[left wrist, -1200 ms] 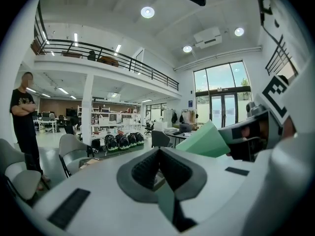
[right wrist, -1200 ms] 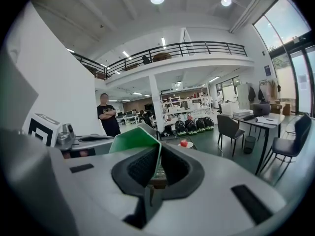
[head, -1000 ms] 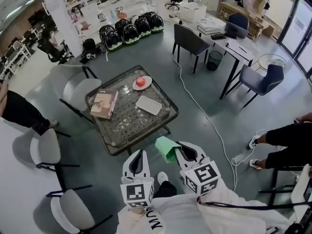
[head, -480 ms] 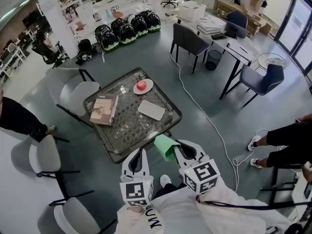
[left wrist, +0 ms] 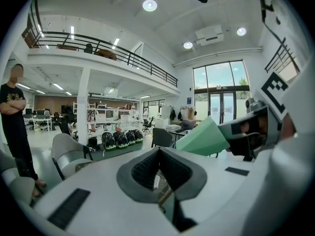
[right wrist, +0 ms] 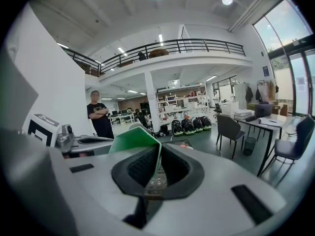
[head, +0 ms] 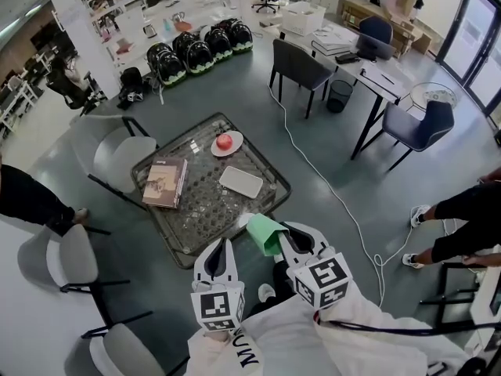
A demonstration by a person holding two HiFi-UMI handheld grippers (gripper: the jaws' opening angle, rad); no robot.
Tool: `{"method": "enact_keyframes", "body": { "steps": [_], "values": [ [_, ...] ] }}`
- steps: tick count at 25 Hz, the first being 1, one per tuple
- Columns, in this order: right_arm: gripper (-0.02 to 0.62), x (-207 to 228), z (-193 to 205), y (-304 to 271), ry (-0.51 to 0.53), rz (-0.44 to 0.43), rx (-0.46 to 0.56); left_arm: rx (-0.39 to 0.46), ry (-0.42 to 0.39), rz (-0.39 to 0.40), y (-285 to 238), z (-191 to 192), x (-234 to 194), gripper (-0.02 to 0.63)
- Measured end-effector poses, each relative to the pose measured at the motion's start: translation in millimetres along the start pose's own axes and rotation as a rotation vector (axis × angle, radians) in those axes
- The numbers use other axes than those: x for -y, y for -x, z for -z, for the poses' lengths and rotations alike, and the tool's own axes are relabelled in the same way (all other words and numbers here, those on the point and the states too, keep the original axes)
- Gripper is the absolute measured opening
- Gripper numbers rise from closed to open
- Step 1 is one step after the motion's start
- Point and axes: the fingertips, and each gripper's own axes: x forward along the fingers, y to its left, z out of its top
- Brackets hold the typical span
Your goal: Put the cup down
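A light green paper cup [head: 264,232] is pinched by its wall in my right gripper [head: 283,241], which is shut on it. It hangs tilted just off the near right edge of the low glass table [head: 205,214]. In the right gripper view the cup wall [right wrist: 133,139] sits between the black pads [right wrist: 142,166]. My left gripper [head: 219,258] is beside it on the left, jaws together and holding nothing. From the left gripper view the cup [left wrist: 202,139] shows to the right, past the shut pads [left wrist: 142,168].
On the table lie a book [head: 165,182], a white tray [head: 240,182] and a plate with a red apple [head: 225,142]. Grey chairs [head: 117,157] [head: 70,257] stand to the left. A white cable [head: 329,186] crosses the floor on the right, near a person's legs [head: 462,210].
Both grippers and the cup have come nearer the table's near edge; the table now lies closer beneath them. The grip on the cup is unchanged.
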Motion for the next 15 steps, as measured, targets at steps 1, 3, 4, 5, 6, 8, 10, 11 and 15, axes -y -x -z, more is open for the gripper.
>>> {"method": "enact_keyframes", "body": {
  "steps": [1,3,4,5,6,8,10,11,15],
  "values": [
    [0.02,2.5,-0.2,-1.7,0.0,0.002,0.002,-0.001,-0.002,0.002,-2.9,0.3,0.5,0.011],
    [0.02,7.3,-2.1,-5.1,-0.001,0.003,0.007,-0.003,-0.007,0.003,-8.3,-0.1,1.0,0.011],
    [0.02,9.7,-4.2,-6.9,-0.001,0.002,0.011,-0.003,-0.009,0.001,-11.1,-1.5,0.9,0.011],
    [0.02,12.3,-6.5,-9.0,-0.002,0.001,0.014,-0.003,-0.012,-0.001,-14.2,-3.4,0.7,0.011],
    [0.02,15.3,-8.6,-11.6,-0.003,0.0,0.016,-0.003,-0.016,-0.002,-17.8,-5.4,0.4,0.011],
    [0.02,21.8,-11.0,-18.3,-0.007,0.0,0.016,-0.006,-0.021,-0.005,-25.6,-8.0,-0.7,0.011],
    [0.02,27.8,-12.4,-25.0,-0.013,-0.001,0.014,-0.013,-0.021,-0.009,-33.0,-8.1,-2.3,0.011],
    [0.02,30.6,-13.3,-28.3,-0.014,-0.002,0.014,-0.017,-0.022,-0.01,-36.7,-7.9,-3.1,0.011],
    [0.02,42.7,-13.6,-42.7,-0.024,-0.008,-0.003,-0.033,-0.018,-0.017,-54.5,-6.8,-7.0,0.011]
  ]
}}
